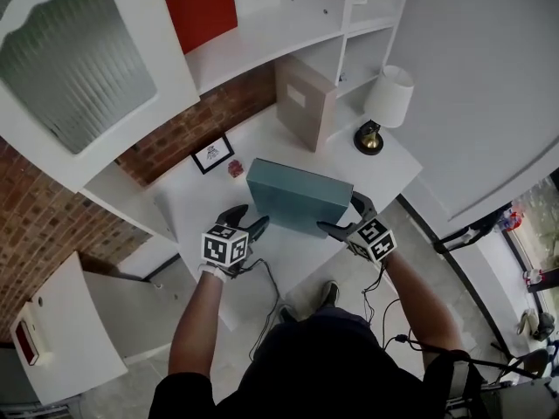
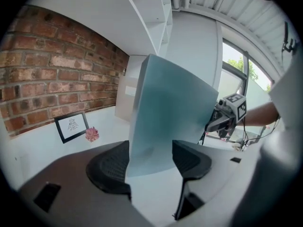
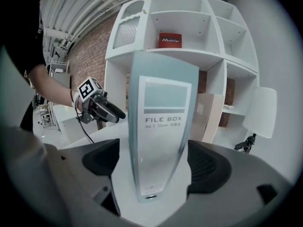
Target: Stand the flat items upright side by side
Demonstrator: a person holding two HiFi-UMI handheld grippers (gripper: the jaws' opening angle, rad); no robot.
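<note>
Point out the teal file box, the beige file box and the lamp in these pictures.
teal file box (image 1: 297, 184), head view: its lighter upper face.
beige file box (image 1: 301, 122), head view: its broad face, below the label.
lamp (image 1: 389, 94), head view: its white shade.

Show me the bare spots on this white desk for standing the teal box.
Bare desk runs between the picture frame with its pink ornament and the beige file box; another patch lies left of the left gripper. The front middle is crowded by the teal file box and right gripper; the lamp fills the back right corner.
</note>
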